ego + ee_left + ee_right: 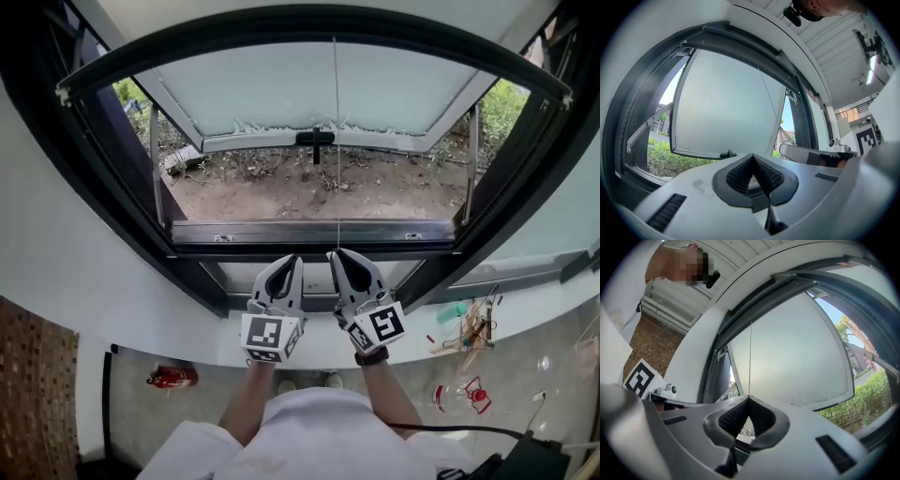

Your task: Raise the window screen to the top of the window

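Both hand-held grippers are closed and sit side by side, lower centre of the head view, at the bottom of the window

- left hand-held gripper (pixel 291 262): in its own view the ribbed black pads (pixel 740 174) meet at the tips, nothing visible between them
- right hand-held gripper (pixel 337 255): jaws also together at the tips in its own view. The thin pale vertical cord (pixel 337 141) runs from the top of the dark window frame (pixel 112 159) straight down to where the pads meet. Can't tell if it's pinched or just passes behind
- window screen: mesh not resolvable in any view. The dark grey horizontal rail (pixel 314 232) spans the opening low down, just above both gripper tips in the head view. Can't tell whether it's the screen's rail or part of the frame
- white-framed frosted sash (pixel 319 94) is swung outward, upper centre of frame, with its black handle (pixel 315 139) on the lower edge. It fills most of both gripper views
- bare soil with dry twigs (pixel 319 187) shows through the opening, green shrubs at the far upper corners
- marker cubes face the camera, left (pixel 272 337) and right (pixel 378 326), with forearms below them
- red fire extinguisher (pixel 172 377) lies on the floor, lower left. Small mixed clutter on the floor at lower right, too small to identify
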Motion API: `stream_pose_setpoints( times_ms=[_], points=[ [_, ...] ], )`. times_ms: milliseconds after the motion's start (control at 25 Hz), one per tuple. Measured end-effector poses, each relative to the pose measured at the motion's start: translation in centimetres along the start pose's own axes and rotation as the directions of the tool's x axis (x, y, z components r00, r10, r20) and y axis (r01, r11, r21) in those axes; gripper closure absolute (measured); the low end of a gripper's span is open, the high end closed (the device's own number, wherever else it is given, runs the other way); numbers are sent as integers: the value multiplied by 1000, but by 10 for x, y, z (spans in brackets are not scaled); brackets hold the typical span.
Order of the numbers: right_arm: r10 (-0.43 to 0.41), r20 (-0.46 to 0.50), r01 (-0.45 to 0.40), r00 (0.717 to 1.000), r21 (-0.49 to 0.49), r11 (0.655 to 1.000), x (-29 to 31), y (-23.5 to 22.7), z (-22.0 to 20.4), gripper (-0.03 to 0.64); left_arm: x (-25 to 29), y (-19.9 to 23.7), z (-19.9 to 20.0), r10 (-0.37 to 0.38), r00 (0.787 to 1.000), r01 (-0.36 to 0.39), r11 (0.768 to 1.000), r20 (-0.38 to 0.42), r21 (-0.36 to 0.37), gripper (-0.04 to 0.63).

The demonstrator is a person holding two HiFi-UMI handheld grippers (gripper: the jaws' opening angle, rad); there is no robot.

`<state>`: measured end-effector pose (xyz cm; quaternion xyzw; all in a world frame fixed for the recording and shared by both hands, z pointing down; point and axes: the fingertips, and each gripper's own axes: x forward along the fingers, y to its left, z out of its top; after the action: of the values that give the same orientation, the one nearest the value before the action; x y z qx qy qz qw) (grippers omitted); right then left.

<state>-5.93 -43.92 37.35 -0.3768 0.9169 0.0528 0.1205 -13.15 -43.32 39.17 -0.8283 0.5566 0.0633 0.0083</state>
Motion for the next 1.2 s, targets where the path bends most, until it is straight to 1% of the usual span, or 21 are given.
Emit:
stream_pose_setpoints(
  times_ms=[280,480,680,840,880,1000,1200],
  points=[
    [35,65,-35,997,1,999,8,8,32,615,-1,1,10,-5,1000,5,1000,17,-7,594],
    [68,127,-70,990,10,998,10,14,60,615,-2,4,4,7,1000,-7,1000,4,-22,594],
    [95,194,-92,976,-23,995,21,21,95,615,0,9,3,0,1000,0,999,9,-33,594],
    [99,205,-77,974,-114,990,26,23,115,615,2,8,2,-10,1000,10,999,9,-33,594],
    [100,213,-76,972,-120,990,27,23,119,615,2,8,1,-11,1000,11,999,8,-33,594],
    [111,260,-84,959,-112,990,32,20,138,615,1,9,-1,-10,1000,10,999,0,-37,594],
    [139,346,-93,928,-145,985,39,17,184,615,2,9,-3,-19,1000,19,999,-7,-37,594]
  ],
)
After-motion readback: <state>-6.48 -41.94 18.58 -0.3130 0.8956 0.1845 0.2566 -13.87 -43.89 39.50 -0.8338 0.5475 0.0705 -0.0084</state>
